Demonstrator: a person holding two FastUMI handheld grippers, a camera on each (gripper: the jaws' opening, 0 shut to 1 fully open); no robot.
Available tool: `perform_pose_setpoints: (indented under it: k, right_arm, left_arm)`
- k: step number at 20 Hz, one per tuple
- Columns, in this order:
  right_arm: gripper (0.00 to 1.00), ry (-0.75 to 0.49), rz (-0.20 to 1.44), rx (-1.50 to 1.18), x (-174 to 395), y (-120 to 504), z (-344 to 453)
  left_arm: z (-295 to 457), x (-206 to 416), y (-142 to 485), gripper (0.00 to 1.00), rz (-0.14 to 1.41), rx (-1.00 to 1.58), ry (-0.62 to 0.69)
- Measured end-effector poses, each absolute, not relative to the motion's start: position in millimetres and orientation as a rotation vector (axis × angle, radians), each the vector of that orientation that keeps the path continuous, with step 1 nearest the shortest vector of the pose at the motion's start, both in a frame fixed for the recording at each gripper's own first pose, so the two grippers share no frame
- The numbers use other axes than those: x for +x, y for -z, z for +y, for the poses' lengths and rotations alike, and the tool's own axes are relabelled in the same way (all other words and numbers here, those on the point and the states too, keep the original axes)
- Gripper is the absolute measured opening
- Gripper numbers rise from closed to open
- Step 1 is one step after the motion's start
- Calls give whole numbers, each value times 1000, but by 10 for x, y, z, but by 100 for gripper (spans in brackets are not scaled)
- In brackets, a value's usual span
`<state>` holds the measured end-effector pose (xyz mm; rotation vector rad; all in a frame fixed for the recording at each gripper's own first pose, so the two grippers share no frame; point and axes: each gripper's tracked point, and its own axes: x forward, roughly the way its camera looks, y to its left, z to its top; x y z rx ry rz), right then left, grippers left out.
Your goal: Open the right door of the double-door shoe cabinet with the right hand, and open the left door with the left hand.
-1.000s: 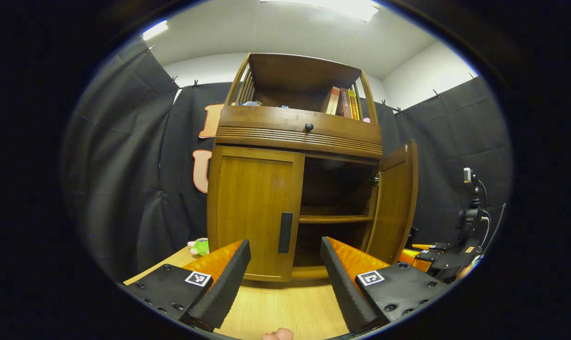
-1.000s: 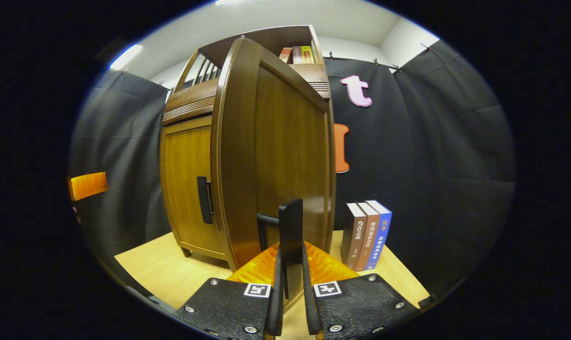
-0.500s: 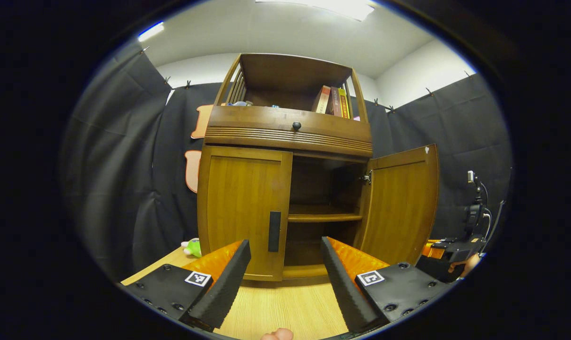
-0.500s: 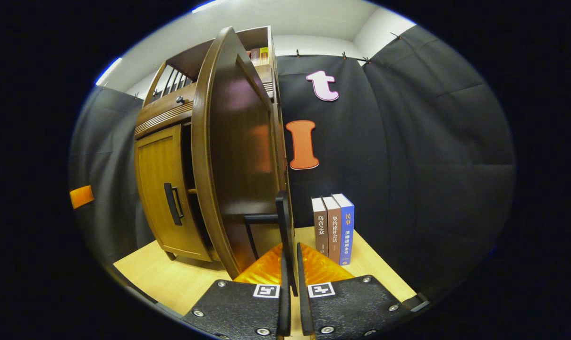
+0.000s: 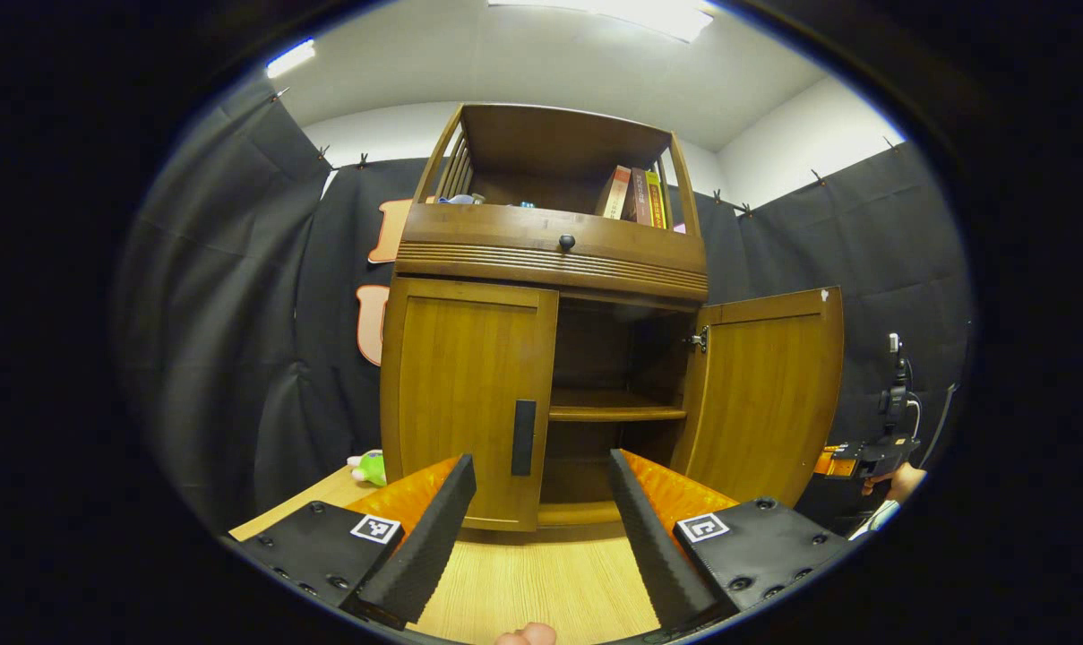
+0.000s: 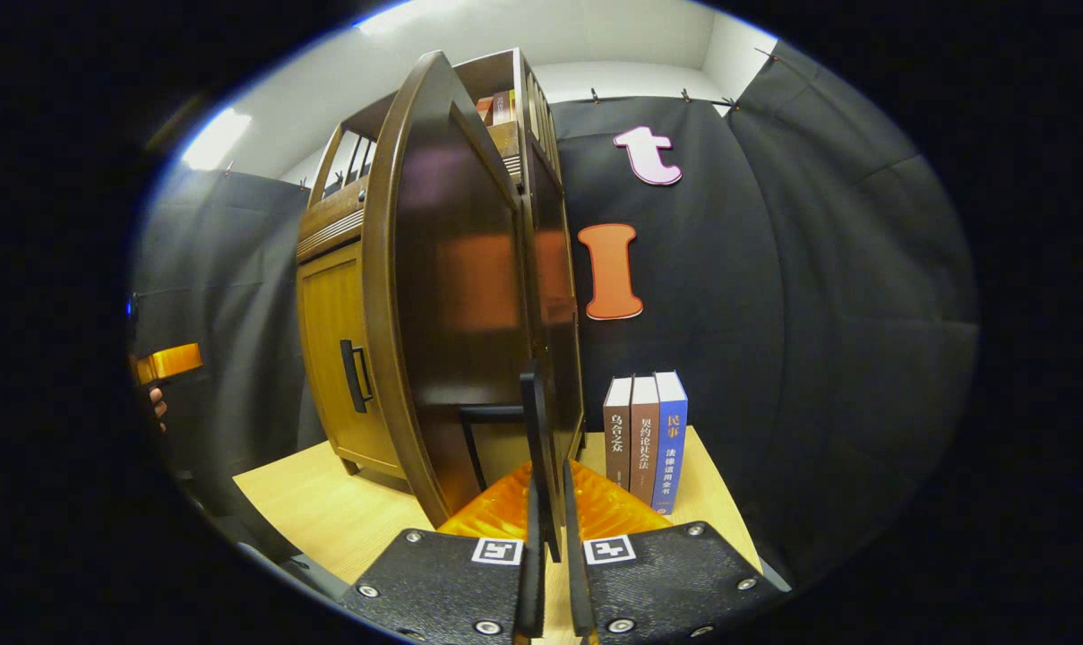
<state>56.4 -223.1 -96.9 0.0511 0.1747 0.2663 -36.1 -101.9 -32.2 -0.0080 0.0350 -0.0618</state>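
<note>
The shoe cabinet (image 5: pixel 550 260) is standing in the middle of the left gripper view, reaching from the ceiling line down to the wooden tabletop (image 5: pixel 541 587) at the bottom. In the right gripper view it is rising through the left centre of the frame. Its right door (image 5: pixel 765 394) is hanging wide open at right of centre in the left gripper view, showing a dark inside with one shelf (image 5: pixel 617 414). In the right gripper view that door's outer face is towering just above the fingers. The left door (image 5: pixel 465 399) is sitting shut at left of centre, its dark handle (image 5: pixel 524 438) near the inner edge.

The left gripper (image 5: pixel 541 515) is pointing at the cabinet from the bottom of its own view, its fingers spread wide and gripping nothing, the shut door's handle showing in the gap above them. The right gripper (image 6: pixel 548 555) is pinching the right door's handle (image 6: pixel 535 430) at the bottom centre of its own view, both fingers pressed against the thin upright bar.

Three books (image 6: pixel 646 439) are standing upright on the tabletop at lower right of centre in the right gripper view, beside the open door. More books (image 5: pixel 635 194) are leaning in the open top shelf. A small green toy (image 5: pixel 368 468) is lying at the cabinet's lower left corner.
</note>
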Motion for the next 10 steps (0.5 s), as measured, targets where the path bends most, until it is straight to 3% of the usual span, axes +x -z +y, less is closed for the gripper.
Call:
perform_pose_setpoints:
  k: [5, 10]
  right_arm:
    - [14, -269, 243, 9, 338, 1259, -2275]
    - [13, -122, 179, 116, 68, 1112, -2460]
  left_arm:
    - [-1033, -377, 284, 99, 26, -16, 64]
    - [-1042, -294, 348, 95, 40, -11, 69]
